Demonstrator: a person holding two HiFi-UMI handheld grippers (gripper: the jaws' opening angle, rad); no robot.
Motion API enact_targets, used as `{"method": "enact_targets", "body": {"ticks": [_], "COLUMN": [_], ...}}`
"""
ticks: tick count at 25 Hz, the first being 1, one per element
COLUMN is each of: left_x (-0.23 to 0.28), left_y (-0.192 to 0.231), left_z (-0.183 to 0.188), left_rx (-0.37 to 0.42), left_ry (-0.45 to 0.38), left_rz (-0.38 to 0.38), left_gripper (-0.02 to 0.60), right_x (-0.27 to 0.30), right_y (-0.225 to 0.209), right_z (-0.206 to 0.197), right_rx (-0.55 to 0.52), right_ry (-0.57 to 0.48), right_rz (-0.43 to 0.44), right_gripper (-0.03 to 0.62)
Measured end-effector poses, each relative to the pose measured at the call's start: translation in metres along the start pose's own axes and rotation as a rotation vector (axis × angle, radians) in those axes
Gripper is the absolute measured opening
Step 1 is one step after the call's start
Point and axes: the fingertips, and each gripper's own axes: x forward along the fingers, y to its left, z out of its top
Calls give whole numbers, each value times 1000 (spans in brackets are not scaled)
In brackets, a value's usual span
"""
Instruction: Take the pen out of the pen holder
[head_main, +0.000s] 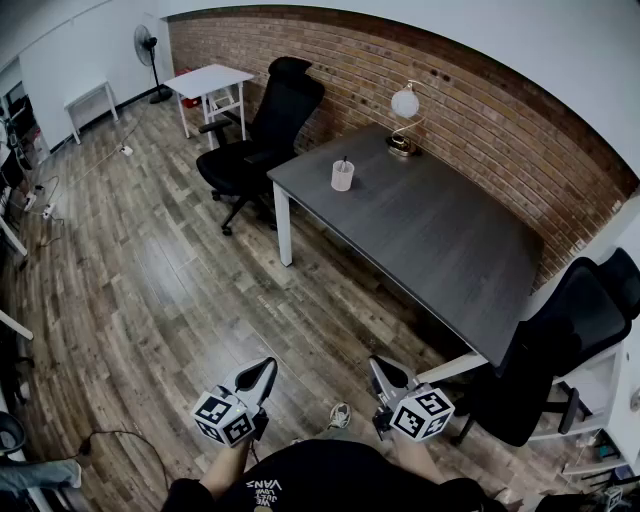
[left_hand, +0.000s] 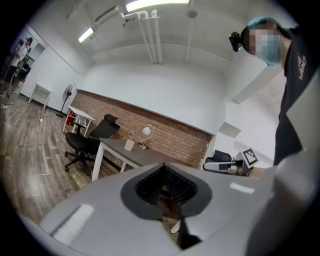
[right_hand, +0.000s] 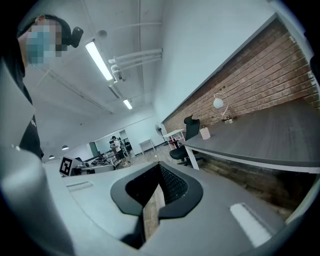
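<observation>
A pale cup-shaped pen holder stands on the dark grey desk near its far left end, with a dark pen sticking up out of it. Both grippers hang low over the wooden floor, well short of the desk. My left gripper and my right gripper are both shut and hold nothing. In the left gripper view the left gripper points toward the distant pen holder. In the right gripper view the right gripper has the pen holder small and far off.
A white globe lamp stands at the desk's back edge by the brick wall. Black office chairs sit at the desk's left end and right corner. A small white table and a fan are further back.
</observation>
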Motion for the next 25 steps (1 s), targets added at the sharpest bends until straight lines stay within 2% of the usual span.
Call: {"method": "enact_targets", "body": {"ticks": [10, 17, 19, 25], "left_x": [-7, 25, 38, 94], "left_y": [9, 35, 44, 65], "left_z": [5, 15, 18, 33], "left_rx": [-7, -2, -9, -4], "left_ry": [-8, -18, -23, -35], "left_rz": [-6, 23, 41, 83], "left_gripper": [52, 52, 52, 52], "right_x": [7, 47, 62, 106], "right_y": [10, -28, -41, -87], "right_z": [11, 16, 18, 34], "right_rx": [-14, -9, -7, -3], "right_ry": [-35, -10, 9, 53], "right_rz": [-5, -6, 0, 38], "right_gripper": [2, 6, 74, 89]}}
